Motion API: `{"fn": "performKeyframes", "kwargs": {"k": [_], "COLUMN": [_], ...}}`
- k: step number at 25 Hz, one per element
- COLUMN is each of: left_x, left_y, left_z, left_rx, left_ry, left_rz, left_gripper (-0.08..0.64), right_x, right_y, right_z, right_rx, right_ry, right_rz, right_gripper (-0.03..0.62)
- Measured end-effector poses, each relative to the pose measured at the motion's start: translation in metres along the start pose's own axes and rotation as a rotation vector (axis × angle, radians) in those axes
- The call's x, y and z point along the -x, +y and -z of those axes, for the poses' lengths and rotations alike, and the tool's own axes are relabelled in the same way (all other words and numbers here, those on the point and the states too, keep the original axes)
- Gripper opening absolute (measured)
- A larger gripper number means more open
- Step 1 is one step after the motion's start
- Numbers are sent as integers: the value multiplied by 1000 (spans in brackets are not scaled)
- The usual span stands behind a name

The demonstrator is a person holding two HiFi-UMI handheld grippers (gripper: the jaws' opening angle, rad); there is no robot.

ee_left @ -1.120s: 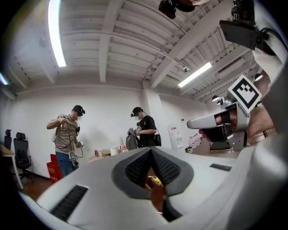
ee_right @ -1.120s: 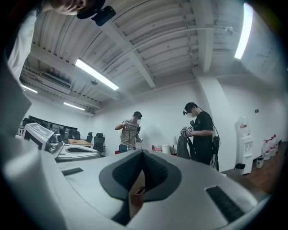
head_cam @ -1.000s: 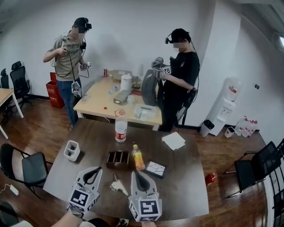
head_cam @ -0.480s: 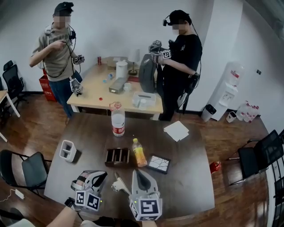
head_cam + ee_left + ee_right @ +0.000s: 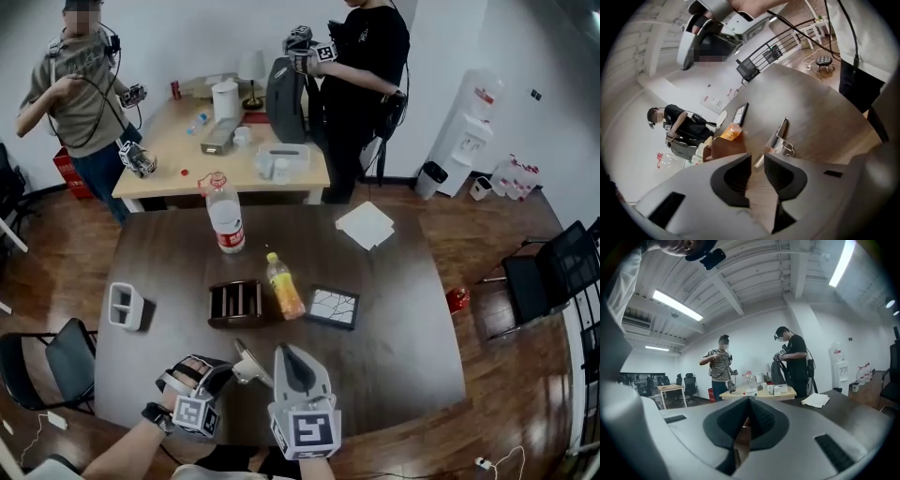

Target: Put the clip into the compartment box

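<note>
Clip [image 5: 249,362] is lying at the near side of the bench [image 5: 394,356], just ahead of the left gripper [image 5: 217,372]. Its jaws have just been opening and are standing released with nothing between them, probably lining up a grab. The right gripper [image 5: 284,352] is hovering beside it, jaws clenched and empty. The compartment box [image 5: 234,302] is sitting farther off.

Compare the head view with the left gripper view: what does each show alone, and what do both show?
Head view only: the white holder and the person in the tan shirt. Left gripper view only: the jaws of the left gripper, which have just been opening, now apart with nothing between them. Both: the clip, the compartment box and the orange drink bottle.
</note>
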State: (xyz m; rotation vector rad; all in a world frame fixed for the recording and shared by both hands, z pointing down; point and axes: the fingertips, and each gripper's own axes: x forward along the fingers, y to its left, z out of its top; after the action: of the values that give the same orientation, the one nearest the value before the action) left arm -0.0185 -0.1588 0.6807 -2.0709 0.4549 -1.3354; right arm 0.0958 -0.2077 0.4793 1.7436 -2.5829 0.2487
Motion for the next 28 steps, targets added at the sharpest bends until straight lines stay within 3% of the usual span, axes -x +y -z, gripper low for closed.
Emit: {"fn": "performKeyframes", "kwargs": {"k": [5, 8, 11, 18, 20, 23, 28], "left_x": [-19, -30, -34, -43, -49, -51, -37], "left_y": [-39, -54, -54, -56, -59, -54, -11], "left_z": [9, 14, 14, -10, -11, -15, -34], "left_rx": [-107, -155, -169, -179, -193, -190, -116], "left_ry": [-7, -14, -7, -32, -34, -45, -85], "left_rz": [88, 98, 81, 121, 103, 54, -51], "left_gripper": [135, 141, 141, 136, 83, 70, 33], "right_x": [7, 11, 14, 22, 23, 22, 20], "right_y": [-1, 0, 0, -6, -8, -11, -17], "right_z": [16, 20, 24, 33, 33, 34, 30], "right_rx": [-20, -24, -24, -37, -35, -37, -37], "right_ry": [28, 32, 46, 69, 69, 71, 63], "right_rz": [26, 37, 46, 70, 74, 78, 82], "right_gripper": [-3, -3, -3, -3, -3, -3, -3]}}
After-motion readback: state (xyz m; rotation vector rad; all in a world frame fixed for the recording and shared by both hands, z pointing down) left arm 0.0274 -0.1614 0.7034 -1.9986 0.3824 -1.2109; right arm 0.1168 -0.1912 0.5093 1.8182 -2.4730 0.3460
